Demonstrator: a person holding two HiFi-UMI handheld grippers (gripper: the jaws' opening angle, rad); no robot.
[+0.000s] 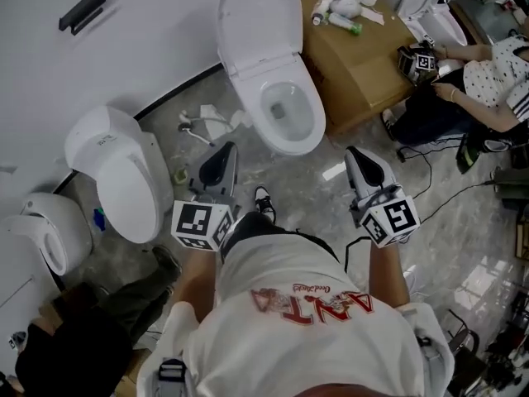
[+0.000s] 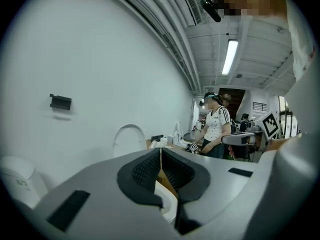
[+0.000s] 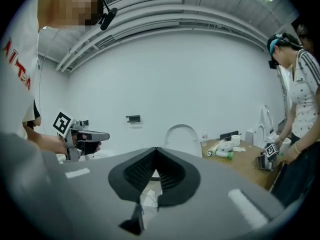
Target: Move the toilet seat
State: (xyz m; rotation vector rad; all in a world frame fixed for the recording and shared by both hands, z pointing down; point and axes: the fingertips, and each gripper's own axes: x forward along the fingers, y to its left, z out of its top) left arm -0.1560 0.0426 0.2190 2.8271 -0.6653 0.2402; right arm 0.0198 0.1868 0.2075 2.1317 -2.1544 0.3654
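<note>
The left gripper (image 1: 223,154) and right gripper (image 1: 358,157), both smooth grey, had their ribbed black pads pressed together, holding nothing. Just ahead of them, the glossy white oval toilet seat (image 1: 313,112) lay flat on its bowl, the rounded lid (image 1: 258,19) raised.

Right tool (image 3: 155,150), jaws together and empty, faces an upright toilet lid (image 3: 183,135).
</note>
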